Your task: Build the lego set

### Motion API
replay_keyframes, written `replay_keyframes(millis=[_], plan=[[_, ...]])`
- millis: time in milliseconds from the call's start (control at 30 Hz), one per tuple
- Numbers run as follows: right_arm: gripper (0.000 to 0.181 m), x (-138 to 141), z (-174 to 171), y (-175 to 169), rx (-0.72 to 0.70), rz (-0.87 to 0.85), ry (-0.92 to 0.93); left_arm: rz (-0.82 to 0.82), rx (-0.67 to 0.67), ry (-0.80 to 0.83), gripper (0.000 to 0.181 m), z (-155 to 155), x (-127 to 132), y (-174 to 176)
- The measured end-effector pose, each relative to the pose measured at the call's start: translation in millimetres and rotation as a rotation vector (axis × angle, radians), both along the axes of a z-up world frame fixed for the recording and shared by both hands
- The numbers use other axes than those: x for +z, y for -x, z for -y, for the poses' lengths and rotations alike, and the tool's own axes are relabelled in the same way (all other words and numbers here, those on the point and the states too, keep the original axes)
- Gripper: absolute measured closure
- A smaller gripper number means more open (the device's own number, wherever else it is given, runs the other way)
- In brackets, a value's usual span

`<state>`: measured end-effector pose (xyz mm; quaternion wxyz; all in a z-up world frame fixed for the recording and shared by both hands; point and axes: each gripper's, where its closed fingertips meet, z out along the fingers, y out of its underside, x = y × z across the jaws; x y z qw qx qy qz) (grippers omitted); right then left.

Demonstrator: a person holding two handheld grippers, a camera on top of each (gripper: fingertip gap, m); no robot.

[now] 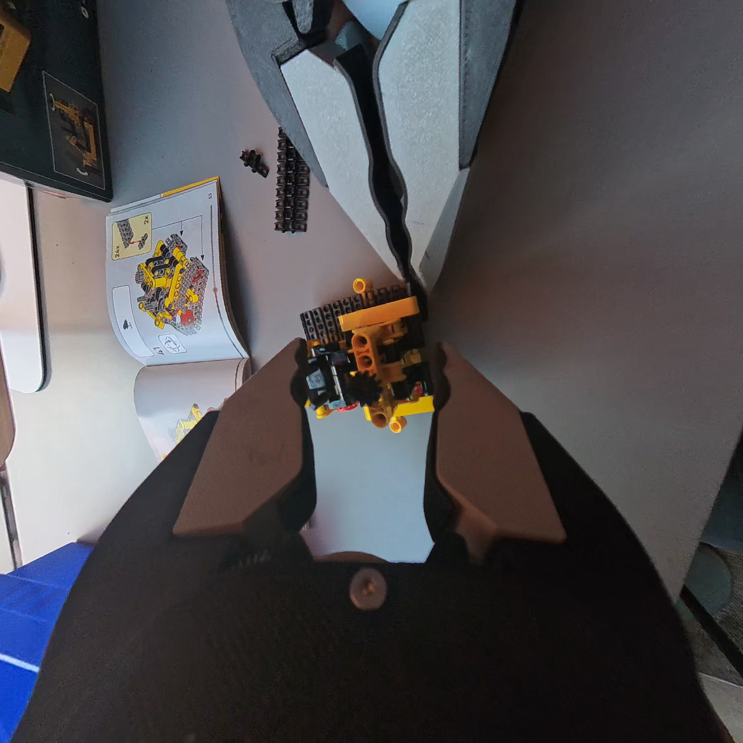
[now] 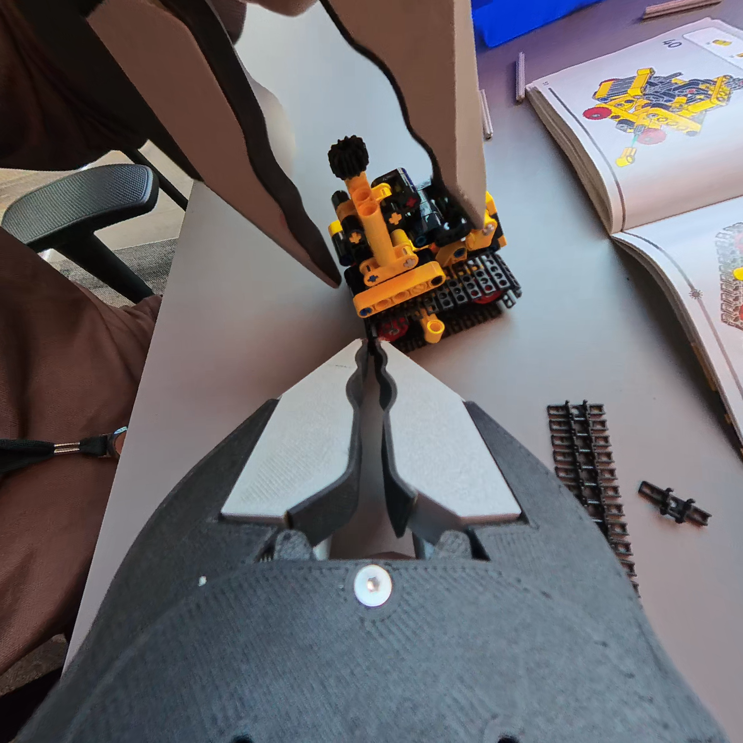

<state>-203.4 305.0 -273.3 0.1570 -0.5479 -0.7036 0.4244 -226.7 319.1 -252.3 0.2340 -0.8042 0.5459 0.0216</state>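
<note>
Yellow and black plastic makes up the half-built lego vehicle [image 2: 418,249], which sits on the grey table [image 2: 249,305] close to its edge, resting on a bed of black track links with red wheels showing underneath. A yellow upright beam rises from its middle, topped by a black gear [image 2: 348,157].

Straddling the model is the left gripper [image 1: 368,362], its brown fingers spread wide. In the right wrist view one fingertip presses on the far side of the vehicle's top, while the other touches the table just beside the model's near side (whether it actually meets the plastic, I cannot tell).

At the front end of the track, the right gripper [image 2: 372,345] has its fingers drawn together, their wavy black edges nearly meeting. The tips pinch at the end of the track, though the piece between them is too small to make out.

Beside the model lies a loose track strip [image 2: 591,482], with a short track segment [image 2: 673,508] just apart from it. An open instruction booklet [image 2: 627,132] lies farther along the table, and in the left wrist view a dark box [image 1: 52,112] sits beyond it. A chair armrest [image 2: 80,197] shows past the table edge.
</note>
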Motion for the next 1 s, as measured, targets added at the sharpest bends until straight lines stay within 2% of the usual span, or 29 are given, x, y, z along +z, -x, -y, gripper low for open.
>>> replay_keyframes(millis=[367,500,600,833,1000], plan=[[0.181,3,0,3,-0.007,-0.022,-0.009,-0.016,-0.024,0.025,0.131,-2,-5,0],[0.181,3,0,2,-0.004,-0.024,0.002,0.011,-0.007,0.016,0.125,-1,0,0],[0.169,3,1,0,0.010,-0.025,-0.004,0.016,-0.006,0.008,0.129,0,-1,0],[0.169,-5,-15,-6,0.019,-0.070,-0.276,0.013,-0.010,-0.019,0.130,-2,-4,0],[0.169,-10,-15,1,0.047,-0.064,-0.336,0.023,-0.034,-0.019,0.132,-1,-4,-1]])
